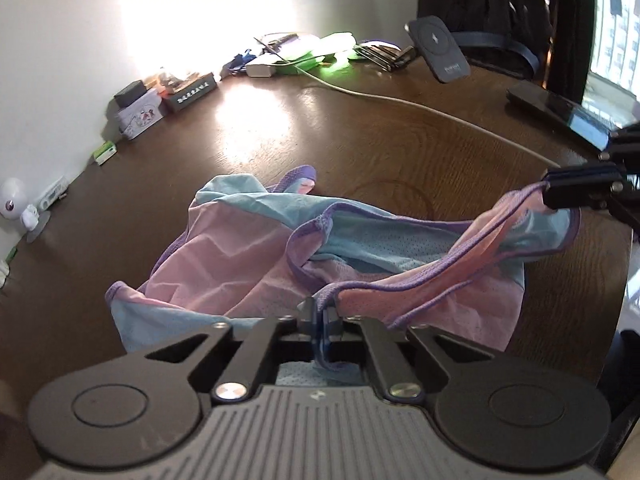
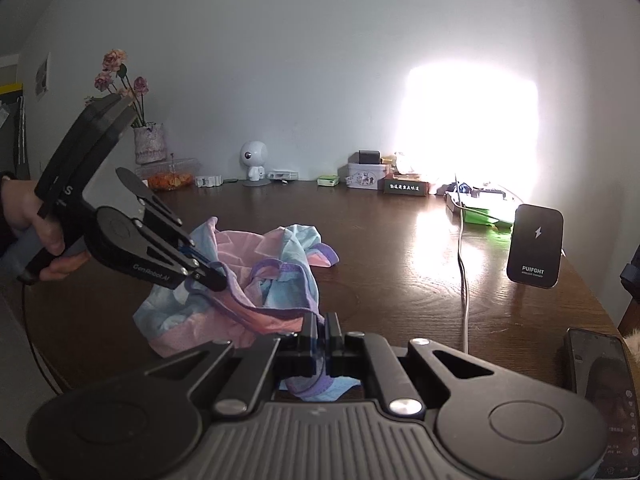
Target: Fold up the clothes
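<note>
1. Left gripper point(image 1: 323, 312): jaws pinched together on the purple-trimmed edge of the garment point(image 1: 256, 248); fabric visible between the fingers and behind them. In the right wrist view the same gripper point(image 2: 214, 276) comes in from the left, held by a hand point(image 2: 38, 224), tips clamped on the purple hem.
2. Right gripper point(image 2: 322, 326): jaws nearly closed, pinching another part of the purple hem; blue fabric bunched under the linkage. In the left wrist view its tips point(image 1: 554, 192) hold a strap-like edge lifted off the table.
3. Garment: pink and light-blue mesh piece with purple binding, crumpled on the dark wooden table point(image 1: 360, 140), stretched between the two grippers; the rest lies in a loose heap on the wood.
4. White cable point(image 2: 464, 280) runs across the table past the garment.
5. Phone point(image 2: 604, 384), screen lit, lies near the table edge on the right.
6. Black wireless charger point(image 2: 536, 246) stands upright, further back.
7. Along the wall: white tin box point(image 2: 366, 176) with a dark block on its lid, contents not visible; clear plastic tray point(image 2: 170, 178) with something orange inside; vase point(image 2: 149, 142) holding dried roses; small white robot figure point(image 2: 253, 162).
</note>
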Demonstrator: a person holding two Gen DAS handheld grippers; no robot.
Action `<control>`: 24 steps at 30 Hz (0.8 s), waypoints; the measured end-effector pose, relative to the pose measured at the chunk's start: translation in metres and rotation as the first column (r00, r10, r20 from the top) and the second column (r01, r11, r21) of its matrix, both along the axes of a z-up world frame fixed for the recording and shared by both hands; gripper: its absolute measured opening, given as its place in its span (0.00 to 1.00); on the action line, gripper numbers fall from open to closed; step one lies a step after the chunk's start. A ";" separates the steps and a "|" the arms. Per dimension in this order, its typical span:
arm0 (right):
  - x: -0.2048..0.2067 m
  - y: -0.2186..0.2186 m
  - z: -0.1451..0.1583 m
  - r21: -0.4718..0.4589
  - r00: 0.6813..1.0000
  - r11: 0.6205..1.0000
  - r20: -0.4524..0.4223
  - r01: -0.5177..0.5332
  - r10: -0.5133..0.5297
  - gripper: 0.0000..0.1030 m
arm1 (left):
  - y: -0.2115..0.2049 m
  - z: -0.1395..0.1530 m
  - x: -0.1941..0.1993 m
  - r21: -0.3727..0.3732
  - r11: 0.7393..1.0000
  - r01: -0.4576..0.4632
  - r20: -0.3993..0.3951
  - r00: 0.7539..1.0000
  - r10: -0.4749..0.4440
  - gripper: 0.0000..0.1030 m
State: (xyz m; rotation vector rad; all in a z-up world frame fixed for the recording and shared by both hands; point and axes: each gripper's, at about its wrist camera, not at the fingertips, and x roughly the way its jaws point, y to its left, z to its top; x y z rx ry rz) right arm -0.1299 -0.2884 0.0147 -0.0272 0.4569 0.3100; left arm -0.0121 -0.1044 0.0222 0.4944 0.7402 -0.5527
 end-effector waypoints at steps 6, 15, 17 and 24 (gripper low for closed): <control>0.014 0.015 -0.014 -0.109 0.998 0.994 -0.057 -0.010 0.004 0.28 | 0.012 0.029 -0.045 -0.086 0.987 -0.137 0.148 0.978 0.149 0.02; 0.006 0.044 -0.014 -0.281 1.000 0.960 0.006 0.011 -0.010 0.24 | 0.039 0.034 -0.077 -0.186 0.936 -0.298 0.153 0.932 0.327 0.02; 0.000 0.049 -0.016 -0.326 1.000 0.945 0.010 0.021 -0.018 0.24 | 0.050 0.033 -0.082 -0.221 0.912 -0.346 0.146 0.913 0.381 0.02; -0.006 0.062 -0.008 -0.364 0.996 0.928 0.076 0.080 -0.056 0.05 | 0.070 0.024 -0.102 -0.248 0.886 -0.391 0.107 0.898 0.426 0.02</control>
